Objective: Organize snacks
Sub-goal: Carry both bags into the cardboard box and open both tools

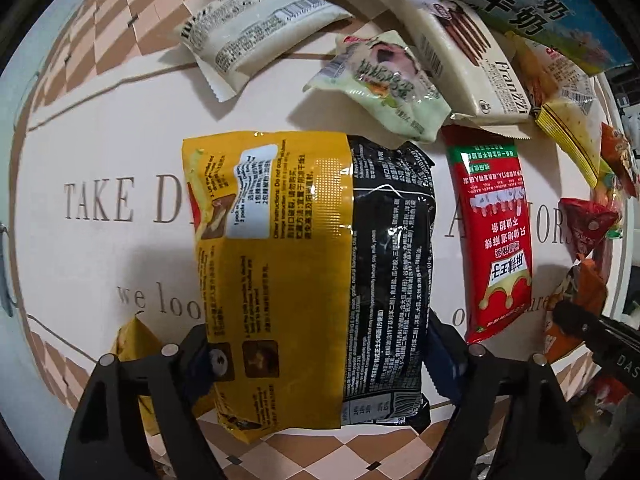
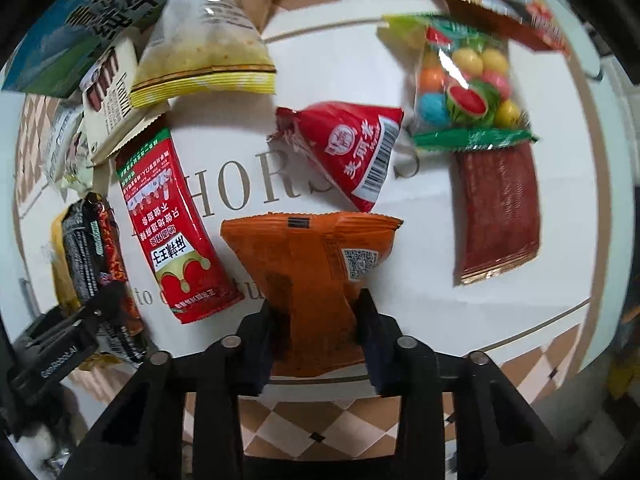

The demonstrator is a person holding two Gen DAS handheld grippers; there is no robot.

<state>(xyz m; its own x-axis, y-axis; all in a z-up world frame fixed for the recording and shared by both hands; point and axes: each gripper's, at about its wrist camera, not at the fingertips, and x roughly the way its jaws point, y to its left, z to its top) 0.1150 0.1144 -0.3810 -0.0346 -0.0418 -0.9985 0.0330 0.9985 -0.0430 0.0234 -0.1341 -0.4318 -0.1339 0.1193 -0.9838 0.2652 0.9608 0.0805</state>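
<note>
Yellow-and-black noodle pack (image 1: 316,272) sits between pads of left claw (image 1: 320,360), both pads pressed on its sides, pack above white printed bench (image 1: 100,152). Orange snack packet (image 2: 308,280) pinched at its lower end by right claw (image 2: 316,340), jaws nearly together on it. Red sachet (image 2: 172,232) lies flat on bench between the two packs. Red triangular pouch (image 2: 352,148) just beyond orange packet; candy-ball bag (image 2: 464,80) further right.
</note>
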